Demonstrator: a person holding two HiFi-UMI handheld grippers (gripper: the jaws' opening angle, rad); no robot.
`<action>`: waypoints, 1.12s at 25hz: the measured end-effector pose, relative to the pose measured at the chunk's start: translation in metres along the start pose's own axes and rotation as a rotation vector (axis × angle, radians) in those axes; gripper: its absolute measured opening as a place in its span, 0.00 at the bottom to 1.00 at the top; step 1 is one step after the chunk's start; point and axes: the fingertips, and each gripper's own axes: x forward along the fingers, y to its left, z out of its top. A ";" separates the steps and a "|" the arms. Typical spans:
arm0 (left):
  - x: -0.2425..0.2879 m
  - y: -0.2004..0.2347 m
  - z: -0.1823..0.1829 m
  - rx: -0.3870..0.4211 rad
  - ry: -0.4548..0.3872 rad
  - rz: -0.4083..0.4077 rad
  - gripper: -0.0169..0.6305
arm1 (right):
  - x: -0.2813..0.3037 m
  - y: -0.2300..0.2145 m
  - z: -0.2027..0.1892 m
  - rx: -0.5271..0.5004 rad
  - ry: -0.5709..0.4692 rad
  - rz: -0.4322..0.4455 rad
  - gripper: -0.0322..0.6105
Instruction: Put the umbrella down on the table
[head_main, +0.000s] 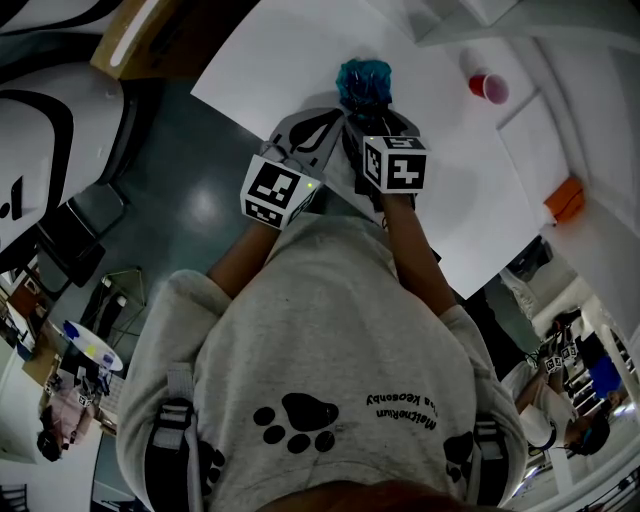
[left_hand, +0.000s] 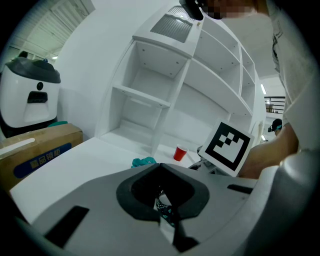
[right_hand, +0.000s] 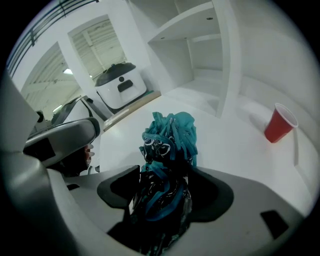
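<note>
Your right gripper (right_hand: 160, 200) is clamped on the folded teal umbrella (right_hand: 170, 135), which rises forward out of its jaws. Your left gripper (left_hand: 165, 207), close at its left, is pinched on a patterned strip of the umbrella. Below and ahead lies the white table (right_hand: 225, 150). Farther off to the right stands a red cup (right_hand: 279, 123).

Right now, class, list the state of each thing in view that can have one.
umbrella: folded, held over the white table.
right hand-held gripper: shut on the umbrella.
left hand-held gripper: shut on a thin strip of the umbrella.
red cup: upright, standing on that table.
cardboard box: closed.
</note>
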 end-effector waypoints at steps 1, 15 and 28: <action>0.000 -0.001 0.000 0.000 0.001 0.000 0.05 | -0.003 0.000 0.002 0.000 -0.007 -0.001 0.50; -0.011 -0.010 0.005 0.010 -0.023 0.003 0.05 | -0.042 0.009 0.023 -0.079 -0.165 -0.056 0.50; -0.023 -0.034 0.016 0.046 -0.054 -0.003 0.05 | -0.090 0.018 0.033 -0.114 -0.371 -0.085 0.18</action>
